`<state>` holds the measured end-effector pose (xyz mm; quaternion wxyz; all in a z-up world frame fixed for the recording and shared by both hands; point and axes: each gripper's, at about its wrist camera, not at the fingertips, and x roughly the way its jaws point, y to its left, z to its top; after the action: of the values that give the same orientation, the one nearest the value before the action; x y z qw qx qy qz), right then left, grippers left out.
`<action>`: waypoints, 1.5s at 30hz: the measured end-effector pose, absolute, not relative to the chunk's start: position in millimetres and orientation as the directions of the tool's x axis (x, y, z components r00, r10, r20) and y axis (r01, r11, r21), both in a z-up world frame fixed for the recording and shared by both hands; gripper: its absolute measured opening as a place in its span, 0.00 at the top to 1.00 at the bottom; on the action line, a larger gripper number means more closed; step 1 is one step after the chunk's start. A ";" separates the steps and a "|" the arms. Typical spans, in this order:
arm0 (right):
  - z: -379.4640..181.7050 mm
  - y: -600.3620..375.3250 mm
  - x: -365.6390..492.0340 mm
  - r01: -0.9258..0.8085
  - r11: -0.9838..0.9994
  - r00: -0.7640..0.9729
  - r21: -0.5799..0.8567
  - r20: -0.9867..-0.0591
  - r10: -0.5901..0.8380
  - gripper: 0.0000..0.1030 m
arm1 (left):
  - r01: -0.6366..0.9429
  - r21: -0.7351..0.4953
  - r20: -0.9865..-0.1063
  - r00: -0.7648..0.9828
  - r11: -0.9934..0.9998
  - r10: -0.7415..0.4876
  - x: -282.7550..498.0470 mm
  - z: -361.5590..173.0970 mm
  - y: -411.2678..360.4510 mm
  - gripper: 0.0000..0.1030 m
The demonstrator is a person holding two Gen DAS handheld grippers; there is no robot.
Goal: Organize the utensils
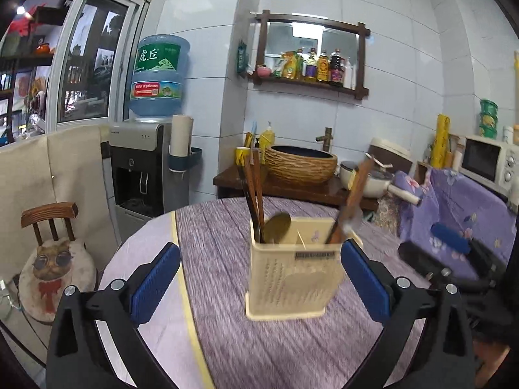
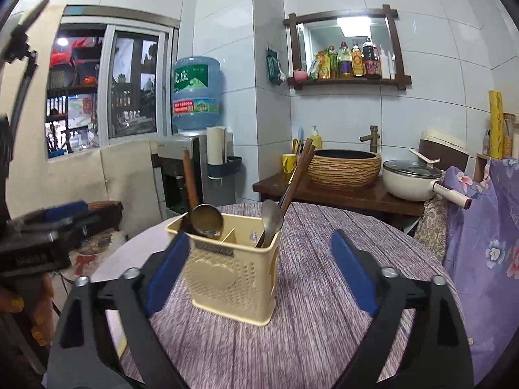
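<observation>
A cream plastic utensil holder (image 1: 288,272) (image 2: 233,265) stands upright on the round table with the purple cloth (image 1: 259,350) (image 2: 324,308). It holds brown chopsticks (image 1: 254,191) (image 2: 300,168) and metal spoons (image 1: 277,227) (image 2: 271,218) (image 2: 206,218). My left gripper (image 1: 259,280) is open and empty, its blue pads either side of the holder. My right gripper (image 2: 259,275) is open and empty, with the holder just inside its left pad. The other hand-held gripper (image 2: 48,227) shows at the left of the right wrist view.
A wooden sink counter with a woven basin (image 1: 300,165) (image 2: 343,168) and a white pan (image 2: 412,180) stands behind the table. A water dispenser (image 1: 142,168) and a small chair with a cat cushion (image 1: 55,275) stand at the left. Purple floral fabric (image 2: 486,243) covers furniture at the right.
</observation>
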<state>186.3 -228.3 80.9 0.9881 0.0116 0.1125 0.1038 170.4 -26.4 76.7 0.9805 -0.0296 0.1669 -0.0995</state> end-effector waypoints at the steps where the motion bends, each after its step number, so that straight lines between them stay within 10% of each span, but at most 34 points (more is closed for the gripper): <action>1: 78.8 -228.2 176.1 -0.212 0.976 0.952 0.053 -0.214 0.219 0.05 | 0.186 -0.075 -0.326 0.924 0.980 -0.200 158.3 70.0 -26.2 0.05; 17: 33.8 -227.1 20.3 -0.299 0.954 0.945 0.013 -0.133 0.298 0.05 | 0.117 -0.023 -0.245 0.962 0.993 -0.119 30.7 26.5 -4.7 0.05; 45: 29.9 -239.8 1.2 -0.313 0.947 0.935 0.070 -0.150 0.321 0.05 | 0.148 -0.033 -0.234 0.960 0.988 -0.152 2.7 19.5 -11.7 0.05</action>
<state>1.2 -239.8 29.9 0.9834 0.0224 0.0798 0.1612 2.7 -11.7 19.5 0.9900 -0.0074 0.1186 -0.0757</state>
